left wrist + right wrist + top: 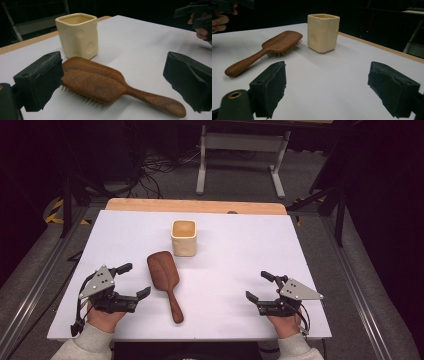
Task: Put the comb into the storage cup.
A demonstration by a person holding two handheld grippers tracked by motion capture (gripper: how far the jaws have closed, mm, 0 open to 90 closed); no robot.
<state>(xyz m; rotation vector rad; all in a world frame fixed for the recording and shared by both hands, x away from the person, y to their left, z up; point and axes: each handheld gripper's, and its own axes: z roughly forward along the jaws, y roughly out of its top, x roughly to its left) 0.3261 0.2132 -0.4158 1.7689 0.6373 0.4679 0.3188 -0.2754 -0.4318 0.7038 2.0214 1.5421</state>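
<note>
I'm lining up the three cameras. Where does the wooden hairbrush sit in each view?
High view: wooden hairbrush left of centre, handle towards the person.
Left gripper view: hairbrush centre, bristles down.
Right gripper view: hairbrush upper left.
Shared landmark: cream cup just beyond its head.

A wooden hairbrush (164,283) lies bristles-down near a cream square cup (183,238) on the white table (240,250).
</note>
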